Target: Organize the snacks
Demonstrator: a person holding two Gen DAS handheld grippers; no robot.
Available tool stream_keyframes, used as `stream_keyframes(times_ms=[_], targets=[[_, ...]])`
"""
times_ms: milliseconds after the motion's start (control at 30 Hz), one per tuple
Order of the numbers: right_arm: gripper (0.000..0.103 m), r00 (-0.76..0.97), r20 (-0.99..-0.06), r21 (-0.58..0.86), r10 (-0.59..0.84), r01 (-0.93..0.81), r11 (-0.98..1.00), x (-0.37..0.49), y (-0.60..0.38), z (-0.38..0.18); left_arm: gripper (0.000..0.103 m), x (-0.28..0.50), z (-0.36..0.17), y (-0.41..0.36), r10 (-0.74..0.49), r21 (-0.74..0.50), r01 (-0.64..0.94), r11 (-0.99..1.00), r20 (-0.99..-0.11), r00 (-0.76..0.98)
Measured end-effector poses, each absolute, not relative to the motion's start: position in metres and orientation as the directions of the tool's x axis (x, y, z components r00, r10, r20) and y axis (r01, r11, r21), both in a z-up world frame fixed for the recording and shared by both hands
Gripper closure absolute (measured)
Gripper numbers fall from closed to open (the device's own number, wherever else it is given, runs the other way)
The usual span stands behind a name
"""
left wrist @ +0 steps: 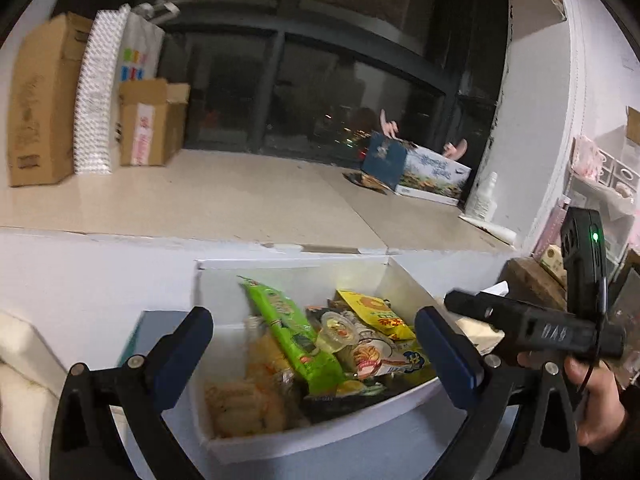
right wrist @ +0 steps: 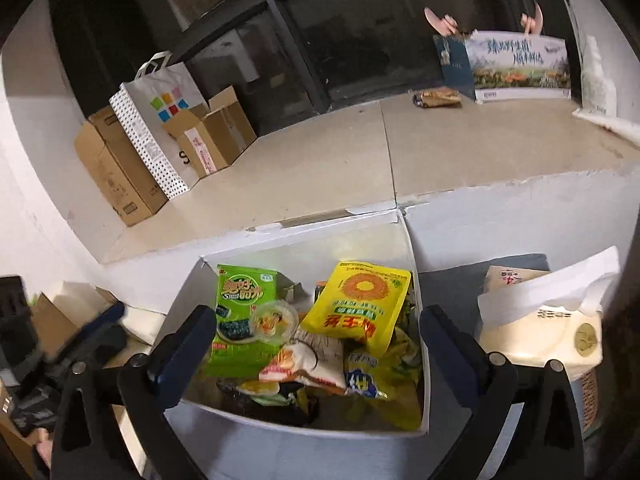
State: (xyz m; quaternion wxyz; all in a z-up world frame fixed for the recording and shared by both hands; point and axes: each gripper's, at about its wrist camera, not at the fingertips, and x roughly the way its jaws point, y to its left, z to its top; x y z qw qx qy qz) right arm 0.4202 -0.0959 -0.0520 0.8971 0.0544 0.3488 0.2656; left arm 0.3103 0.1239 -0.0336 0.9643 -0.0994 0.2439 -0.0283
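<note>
A white box (left wrist: 304, 438) (right wrist: 280, 428) full of snack packs stands below a beige ledge. In it lie a green pack (left wrist: 296, 332) (right wrist: 240, 300), a yellow pack (left wrist: 376, 312) (right wrist: 360, 300), a clear jelly cup (left wrist: 338, 330) (right wrist: 276, 322) and several other packets. My left gripper (left wrist: 316, 352) is open and empty, hovering over the box. My right gripper (right wrist: 320, 352) is open and empty above the same box. The right gripper also shows at the right edge of the left wrist view (left wrist: 532, 324), held by a hand.
The ledge (left wrist: 240, 200) (right wrist: 340, 168) holds cardboard boxes (left wrist: 44, 100) (right wrist: 120, 172), a white paper bag (right wrist: 164, 120), a printed box (left wrist: 432, 176) (right wrist: 516, 64) and a snack pack (right wrist: 438, 98). A tissue box (right wrist: 544, 332) stands right of the snack box.
</note>
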Motion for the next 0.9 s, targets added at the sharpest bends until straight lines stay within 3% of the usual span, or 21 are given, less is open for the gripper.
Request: stream_keyframes(times_ms=[167,300,467,633,767,900], targets=[[0.0,0.687,-0.562,0.087,0.46,-0.504,0.859,0.373,-0.08,-0.038,0.0,0.253,-0.016,0.117,0.023,-0.107,-0.065,0.992,-0.354,0.935],[0.0,0.707,-0.527,0.027,0.472,-0.541,0.841,0.327,-0.082,-0.03,0.0,0.223,-0.013,0.112,0.114,-0.042,-0.143,0.989,-0.406,0.907],[0.0,0.692,-0.535,0.062,0.485,-0.54,0.839,0.27,-0.101,-0.023,0.0,0.166,-0.015,0.102,0.208,-0.037,-0.248,0.968,-0.432,0.877],[0.0,0.714,-0.493,0.06,0.498,-0.543,0.837,0.201,-0.133,-0.014,0.0,0.115,-0.019,0.087,0.057,-0.135,-0.141,0.981,-0.495,0.867],[0.0,0.709,-0.466,0.097,0.529,-0.554,0.827,0.152,-0.162,-0.009,0.0,0.07,-0.012,0.056,0.125,-0.064,-0.181,0.981,-0.505,0.854],[0.0,0.729,-0.5,0.094,0.467,-0.49,0.867,0.118,-0.183,-0.011,0.0,0.036,-0.01,0.03,0.048,-0.086,-0.106,0.991,-0.508,0.86]])
